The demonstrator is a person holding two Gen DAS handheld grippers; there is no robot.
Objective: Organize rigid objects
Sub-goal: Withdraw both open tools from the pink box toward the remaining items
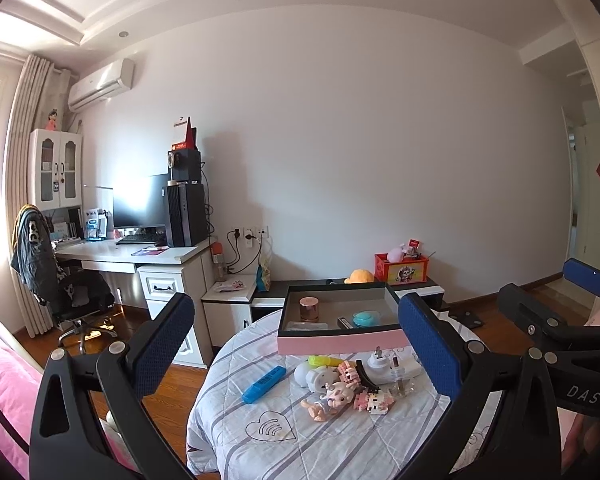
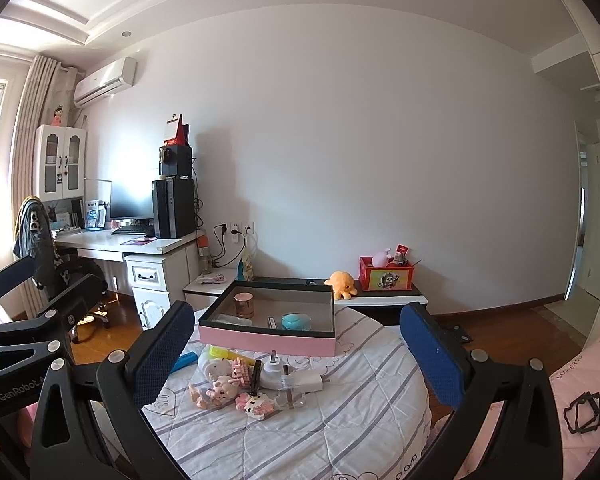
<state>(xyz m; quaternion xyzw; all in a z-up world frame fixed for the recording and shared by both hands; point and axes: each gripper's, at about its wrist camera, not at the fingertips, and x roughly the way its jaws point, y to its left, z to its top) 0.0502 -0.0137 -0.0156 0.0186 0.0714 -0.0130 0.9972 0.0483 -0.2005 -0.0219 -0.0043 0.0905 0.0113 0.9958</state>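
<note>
Several small toys [image 1: 340, 394] and a blue marker [image 1: 264, 384] lie on the striped quilt [image 1: 260, 440], just before the pink box [image 1: 340, 344]. Left hand-held gripper [image 1: 296, 344] and right hand-held gripper [image 2: 296, 344] hover above, both released, holding nothing.

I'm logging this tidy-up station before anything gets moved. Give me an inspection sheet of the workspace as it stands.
Surface: round table under a striped quilted cloth.
Job's things: pink box, open, holding a rose-gold cup, a teal round case and a small dark item. In front of it lie a blue highlighter, a yellow highlighter, a white plug adapter, a pig figurine and block figures.
Clutter: nothing seen beyond the pile.
Grippers: left gripper and right gripper both open, empty, above the table.
Cables: black leads at the wall sockets.
Surroundings: desk, office chair, orange plush.
</note>
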